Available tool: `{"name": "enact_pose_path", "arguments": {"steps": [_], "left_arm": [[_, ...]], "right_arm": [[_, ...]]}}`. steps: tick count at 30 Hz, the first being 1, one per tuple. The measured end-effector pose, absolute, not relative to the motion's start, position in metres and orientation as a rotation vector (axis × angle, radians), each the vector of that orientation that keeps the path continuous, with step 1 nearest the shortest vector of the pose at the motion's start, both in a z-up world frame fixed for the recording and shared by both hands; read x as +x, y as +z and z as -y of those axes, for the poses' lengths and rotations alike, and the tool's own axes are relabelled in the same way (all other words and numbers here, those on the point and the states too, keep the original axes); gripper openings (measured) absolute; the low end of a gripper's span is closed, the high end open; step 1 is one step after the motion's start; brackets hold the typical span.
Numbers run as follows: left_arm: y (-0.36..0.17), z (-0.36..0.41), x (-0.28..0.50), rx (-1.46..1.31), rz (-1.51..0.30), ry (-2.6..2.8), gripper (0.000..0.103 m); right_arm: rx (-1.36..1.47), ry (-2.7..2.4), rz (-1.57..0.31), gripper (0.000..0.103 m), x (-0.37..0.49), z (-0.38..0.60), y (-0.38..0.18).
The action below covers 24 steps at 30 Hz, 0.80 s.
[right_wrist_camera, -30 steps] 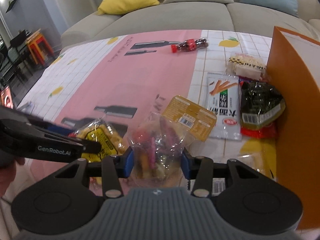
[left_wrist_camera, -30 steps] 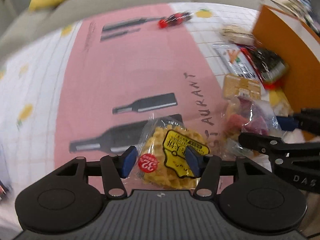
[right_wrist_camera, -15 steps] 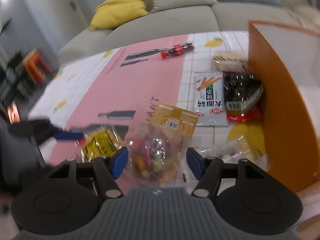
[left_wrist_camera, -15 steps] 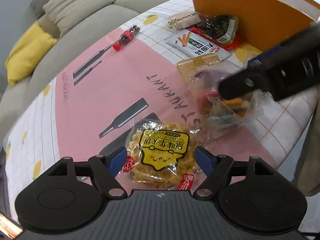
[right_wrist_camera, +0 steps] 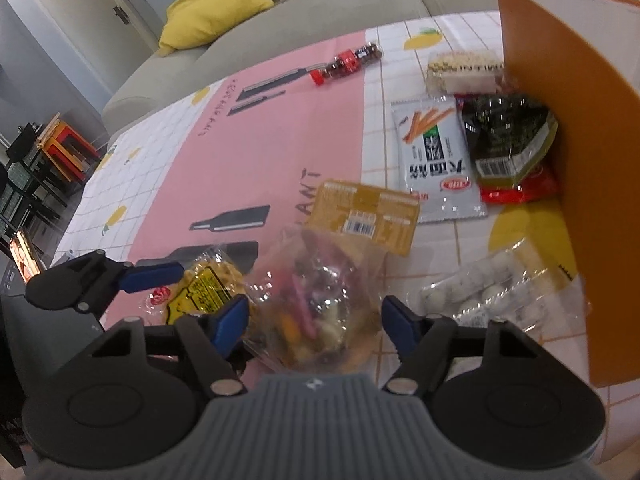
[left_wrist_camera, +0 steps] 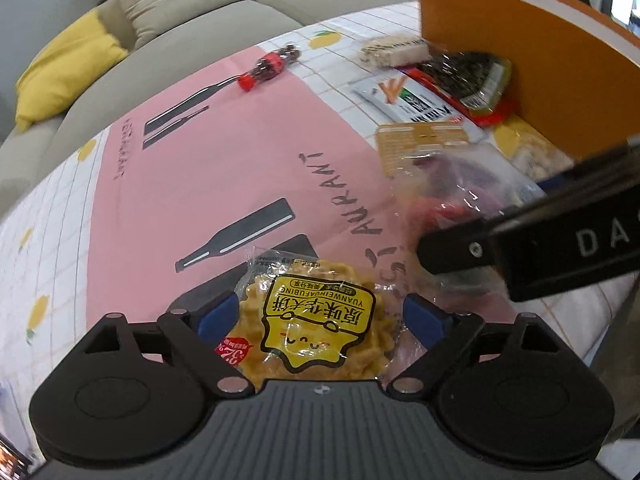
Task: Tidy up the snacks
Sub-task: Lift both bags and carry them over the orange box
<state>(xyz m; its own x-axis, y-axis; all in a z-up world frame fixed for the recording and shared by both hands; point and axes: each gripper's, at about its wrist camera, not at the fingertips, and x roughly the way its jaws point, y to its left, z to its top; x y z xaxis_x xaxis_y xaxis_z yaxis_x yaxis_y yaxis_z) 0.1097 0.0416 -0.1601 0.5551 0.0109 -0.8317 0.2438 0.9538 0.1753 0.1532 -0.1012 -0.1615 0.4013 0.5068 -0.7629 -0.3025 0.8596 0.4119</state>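
So: 2 claws wide, left claw (left_wrist_camera: 320, 316) round waffle pack (left_wrist_camera: 316, 324), right claw (right_wrist_camera: 316, 320) round candy bag (right_wrist_camera: 316, 300).

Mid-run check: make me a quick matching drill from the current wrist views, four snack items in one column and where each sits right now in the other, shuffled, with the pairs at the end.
Items
1. yellow waffle pack
2. clear bag of mixed candies
3. small cola bottle
4. dark seaweed pack

Places
A. lying on its side at the far edge of the pink cloth
B. between the open fingers of the right gripper
C. against the orange box
D. between the open fingers of the left gripper

Pairs: 1-D, 2-B, 3-A, 4-C
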Motion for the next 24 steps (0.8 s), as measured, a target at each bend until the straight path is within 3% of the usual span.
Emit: {"name": "enact_pose_path", "arguments": {"steps": [3, 11, 12, 18, 24], "left_arm": [[-0.163, -0.051, 0.112, 0.213, -0.977, -0.132, 0.103], [-0.166, -0.075, 0.119, -0.009, -1.025, -0.083, 0.103], [-0.164, -0.074, 0.118, -0.01, -1.024, -0.076, 0.099], [-0.158, -0.076, 0.114, -0.062, -1.021, -0.022, 0.091], [-0.137, -0.079, 0.107, -0.149, -0.981, 0.025, 0.091]], "right_arm": [[0.236, 0.517, -1.044, 0.061, 0.155, 0.103, -0.165], [0.209, 0.517, -1.027, 0.054, 0.153, 0.102, -0.165], [0.204, 0.518, -1.022, 0.054, 0.152, 0.102, -0.164], [0.17, 0.527, -0.974, 0.052, 0.145, 0.101, -0.153], [0.153, 0.534, -0.907, 0.052, 0.139, 0.11, -0.134]]}}
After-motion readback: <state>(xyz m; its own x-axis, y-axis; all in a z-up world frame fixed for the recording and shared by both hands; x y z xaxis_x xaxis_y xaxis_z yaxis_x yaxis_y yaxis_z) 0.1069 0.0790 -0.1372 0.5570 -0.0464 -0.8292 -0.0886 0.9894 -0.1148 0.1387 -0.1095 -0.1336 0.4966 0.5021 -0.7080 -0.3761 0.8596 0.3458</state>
